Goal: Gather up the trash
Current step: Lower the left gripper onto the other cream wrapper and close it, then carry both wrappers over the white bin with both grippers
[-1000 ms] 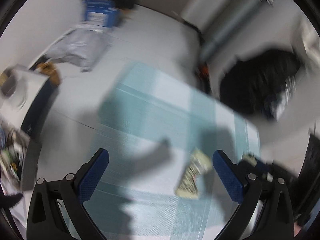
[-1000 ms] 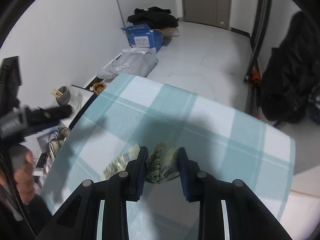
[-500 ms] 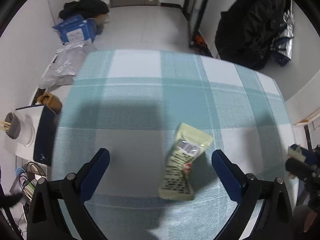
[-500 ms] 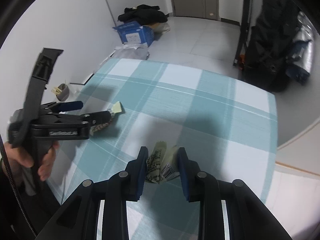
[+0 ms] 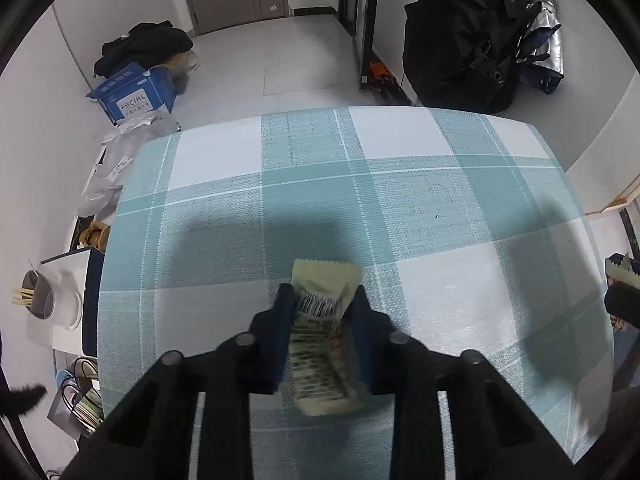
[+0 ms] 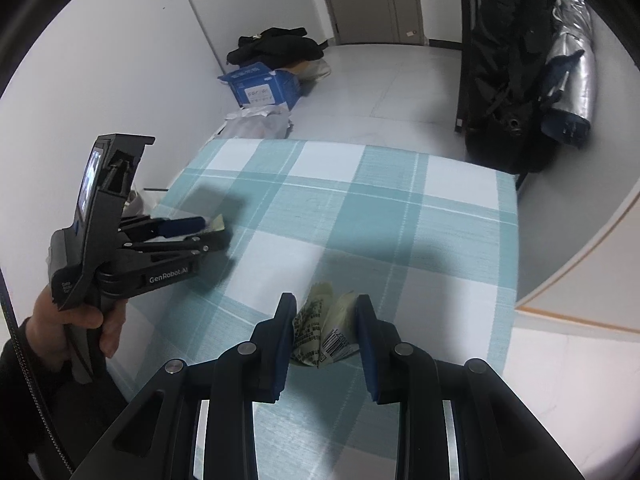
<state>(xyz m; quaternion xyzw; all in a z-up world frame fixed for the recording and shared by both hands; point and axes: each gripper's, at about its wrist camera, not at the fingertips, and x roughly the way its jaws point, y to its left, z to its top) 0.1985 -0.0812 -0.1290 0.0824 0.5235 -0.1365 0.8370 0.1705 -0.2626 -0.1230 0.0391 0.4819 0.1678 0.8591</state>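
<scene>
Wrappers both lifted: left tongs (image 5: 322, 334) closing on pale wrapper (image 5: 320, 344), right tongs (image 6: 325, 336) gripping crumpled wrapper (image 6: 326, 334); binning remains.

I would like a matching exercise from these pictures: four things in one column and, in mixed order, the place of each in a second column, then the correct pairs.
Things
1. flat wrapper
2. crumpled wrapper
3. blue box
4. black bag

Places
A. on the floor by the white wall
B. between the right gripper's pads
C. leaning beyond the table's far edge
D. between the left gripper's closing pads

Pairs: 1-D, 2-B, 3-A, 4-C
</scene>
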